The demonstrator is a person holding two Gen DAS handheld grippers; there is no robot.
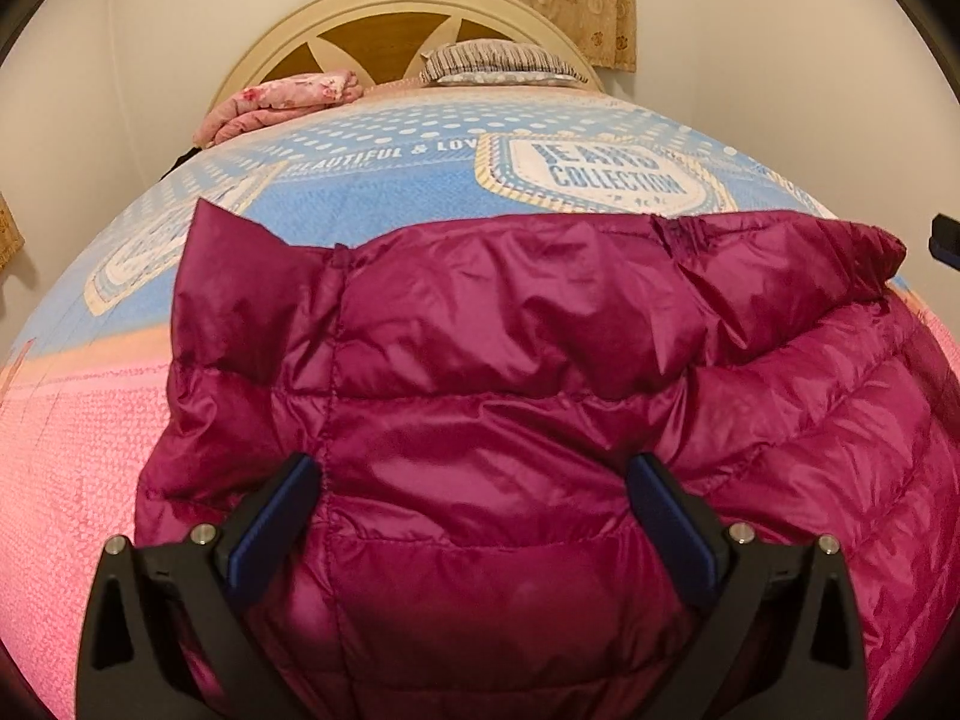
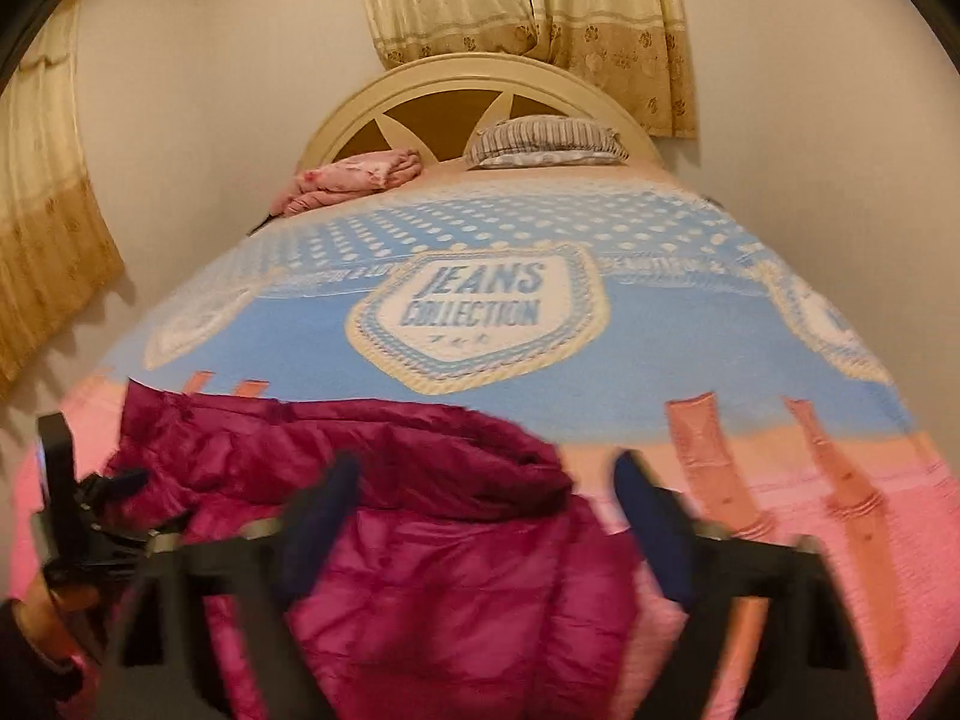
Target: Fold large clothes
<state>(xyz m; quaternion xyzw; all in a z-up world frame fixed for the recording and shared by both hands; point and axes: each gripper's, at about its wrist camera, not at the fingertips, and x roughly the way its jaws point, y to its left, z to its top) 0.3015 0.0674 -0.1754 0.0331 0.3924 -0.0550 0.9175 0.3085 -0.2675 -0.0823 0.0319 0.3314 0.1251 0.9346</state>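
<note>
Magenta puffer jacket (image 1: 510, 390) lies on the bed (image 1: 72, 450), between both spread, empty grippers' fingers (image 1: 273, 522): left gripper (image 1: 474, 516), right gripper (image 2: 480, 516). Light, soft, slippery; pinch a seam or hem.

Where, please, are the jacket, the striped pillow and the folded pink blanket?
jacket (image 1: 510, 372), left wrist view, its quilted middle panel.
striped pillow (image 2: 546, 141), right wrist view, its striped top.
folded pink blanket (image 1: 288, 99), left wrist view, its upper fold.
</note>
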